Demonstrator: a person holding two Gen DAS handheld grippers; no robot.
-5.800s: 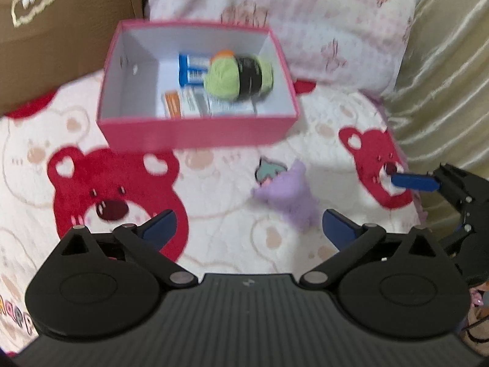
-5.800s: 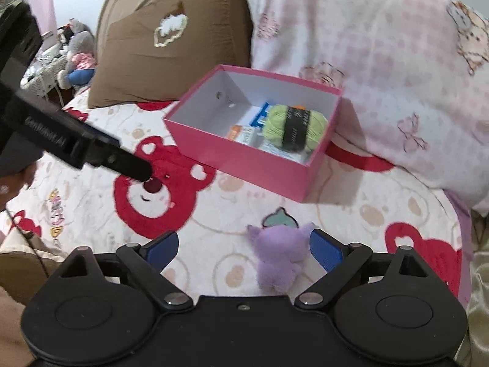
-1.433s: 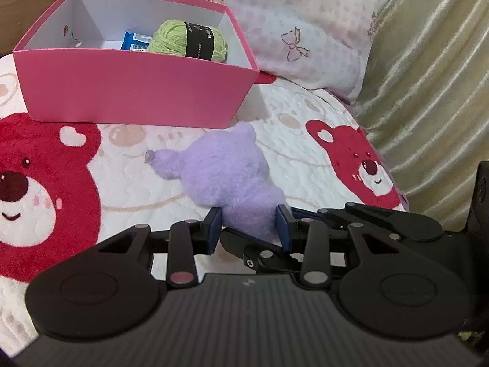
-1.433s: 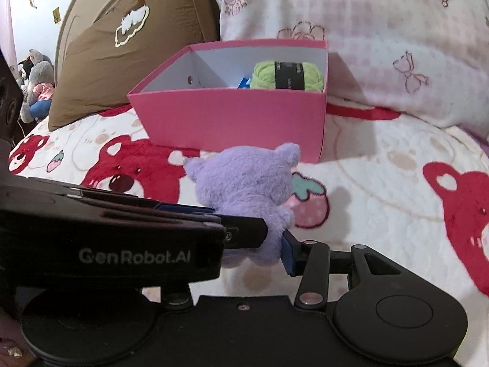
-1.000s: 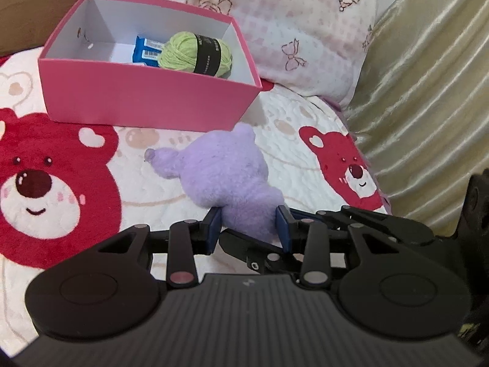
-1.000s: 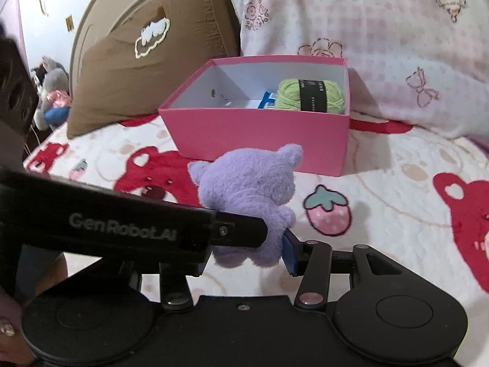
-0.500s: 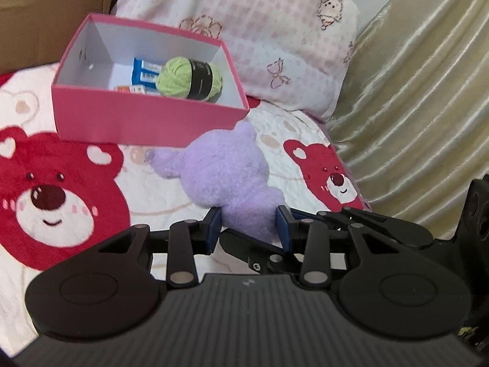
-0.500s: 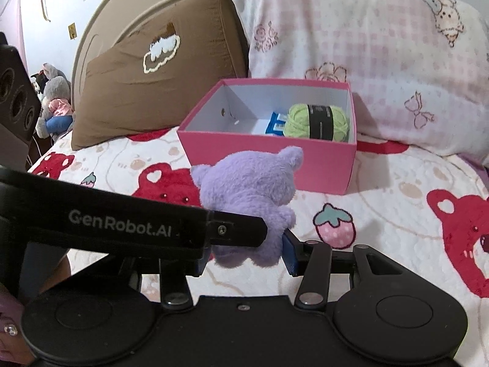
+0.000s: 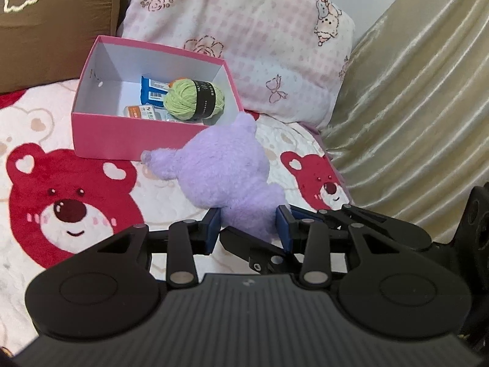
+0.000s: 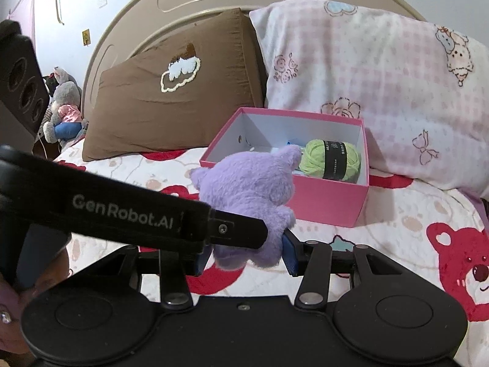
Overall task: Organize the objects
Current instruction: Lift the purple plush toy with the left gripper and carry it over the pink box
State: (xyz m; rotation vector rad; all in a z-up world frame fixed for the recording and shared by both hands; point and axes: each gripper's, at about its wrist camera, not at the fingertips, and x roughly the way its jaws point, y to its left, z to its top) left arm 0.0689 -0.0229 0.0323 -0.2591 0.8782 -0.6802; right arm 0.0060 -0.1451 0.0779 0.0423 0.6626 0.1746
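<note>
Jaws clamping purple plush (image 9: 227, 171), lifted since

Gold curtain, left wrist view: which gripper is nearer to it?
Right. The right gripper reaches in from the side of the gold curtain; the left gripper sits farther from it. Both are shut on the purple plush toy.

We list: lilac plush toy (image 9: 226, 171); pink box (image 9: 122, 136), white inside; lime-green yarn ball (image 9: 192, 101), black band; red-bear bedspread (image 9: 67, 202).
</note>
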